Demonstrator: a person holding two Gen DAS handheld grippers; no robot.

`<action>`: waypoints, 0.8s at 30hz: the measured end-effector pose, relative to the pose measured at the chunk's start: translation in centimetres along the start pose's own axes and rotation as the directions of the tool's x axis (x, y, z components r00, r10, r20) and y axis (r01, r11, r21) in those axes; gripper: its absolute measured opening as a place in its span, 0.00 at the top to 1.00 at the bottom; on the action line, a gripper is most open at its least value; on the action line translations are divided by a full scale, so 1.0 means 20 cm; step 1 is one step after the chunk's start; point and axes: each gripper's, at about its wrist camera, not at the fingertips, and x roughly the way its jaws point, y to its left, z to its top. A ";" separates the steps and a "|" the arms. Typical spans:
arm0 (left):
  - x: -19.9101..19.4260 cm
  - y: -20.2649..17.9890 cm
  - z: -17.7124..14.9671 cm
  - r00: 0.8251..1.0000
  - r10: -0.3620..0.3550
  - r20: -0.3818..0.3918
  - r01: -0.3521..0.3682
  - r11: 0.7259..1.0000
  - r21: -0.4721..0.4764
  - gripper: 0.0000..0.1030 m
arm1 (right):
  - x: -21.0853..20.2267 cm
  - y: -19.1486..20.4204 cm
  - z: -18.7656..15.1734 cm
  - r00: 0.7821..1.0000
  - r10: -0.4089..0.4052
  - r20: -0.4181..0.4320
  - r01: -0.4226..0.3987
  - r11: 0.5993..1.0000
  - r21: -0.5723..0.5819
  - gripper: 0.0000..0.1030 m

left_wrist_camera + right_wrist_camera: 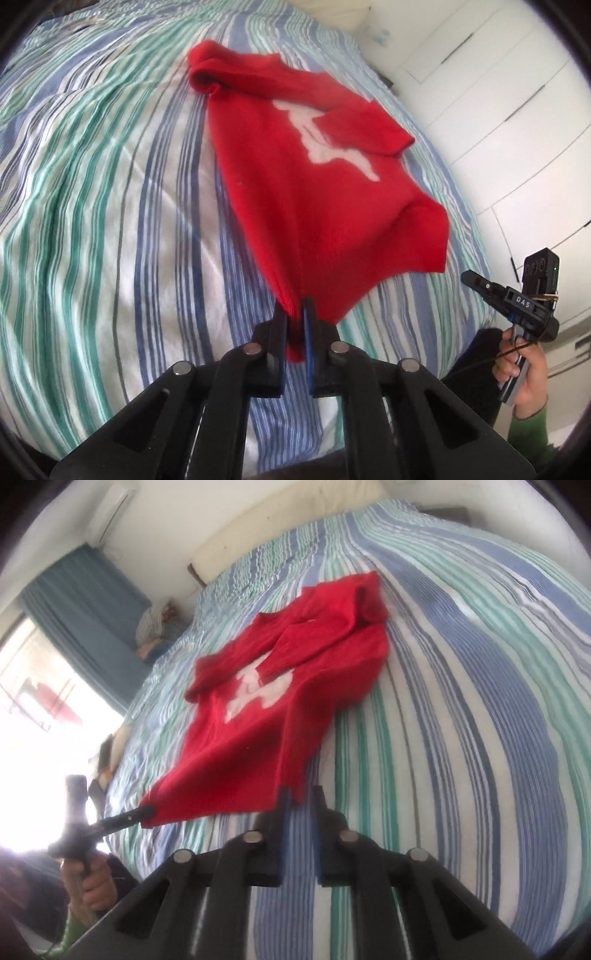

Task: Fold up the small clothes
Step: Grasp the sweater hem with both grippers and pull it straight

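A small red knitted sweater with a white motif lies face up on the striped bed cover. One sleeve is folded across its chest. My left gripper is shut on one bottom hem corner, and red cloth hangs down between its pads. The right wrist view shows this left gripper at the hem's left end. My right gripper stands with its jaws narrow, and the tip of the other hem corner sits between its fingertips. In the left wrist view, that right gripper sits just beside the corner.
White wardrobe doors run along one side of the bed. On the other side are a blue curtain and a bright window. A pale headboard is at the far end. A bundle of cloth lies near the curtain.
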 end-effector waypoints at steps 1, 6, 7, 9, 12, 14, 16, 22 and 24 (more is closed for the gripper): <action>0.03 0.00 -0.02 1.000 0.023 -0.021 -0.023 1.000 0.003 0.94 | -0.02 -0.05 -0.04 1.000 -0.014 -0.018 0.014 1.000 0.024 0.89; 0.08 0.06 -0.05 0.999 0.037 -0.016 -0.038 0.998 -0.050 0.76 | 0.01 -0.19 -0.15 0.997 -0.063 -0.053 0.066 0.996 0.062 0.65; 0.08 0.08 -0.03 1.000 0.021 0.002 -0.021 0.998 -0.064 0.67 | 0.01 -0.20 -0.14 0.999 -0.038 -0.029 0.040 0.997 0.062 0.53; 0.06 0.09 -0.01 0.999 0.010 0.044 -0.007 0.997 -0.073 0.45 | 0.00 -0.18 -0.09 0.999 0.000 0.050 -0.002 0.999 0.042 0.27; 0.10 0.08 0.00 0.999 -0.005 0.044 0.008 0.997 -0.073 0.47 | 0.08 -0.14 -0.01 0.995 0.068 0.076 -0.068 0.998 -0.009 0.27; 0.15 0.07 0.01 0.999 -0.013 0.029 0.015 0.997 -0.072 0.82 | 0.21 -0.11 0.03 0.995 0.082 0.055 -0.079 0.996 -0.048 0.33; 0.15 0.07 0.02 1.000 -0.011 0.000 0.011 0.997 -0.073 0.96 | 0.33 -0.08 0.06 0.994 0.111 0.004 -0.110 0.990 -0.082 0.76; -0.04 0.08 0.05 0.997 -0.073 -0.018 0.071 0.995 -0.066 0.97 | 0.05 -0.03 0.07 0.986 0.168 -0.021 -0.168 0.986 -0.017 0.96; -0.01 0.07 0.05 0.999 -0.026 -0.047 0.024 0.999 -0.035 0.97 | -0.05 -0.04 0.06 0.987 0.155 -0.046 -0.155 0.988 -0.001 0.96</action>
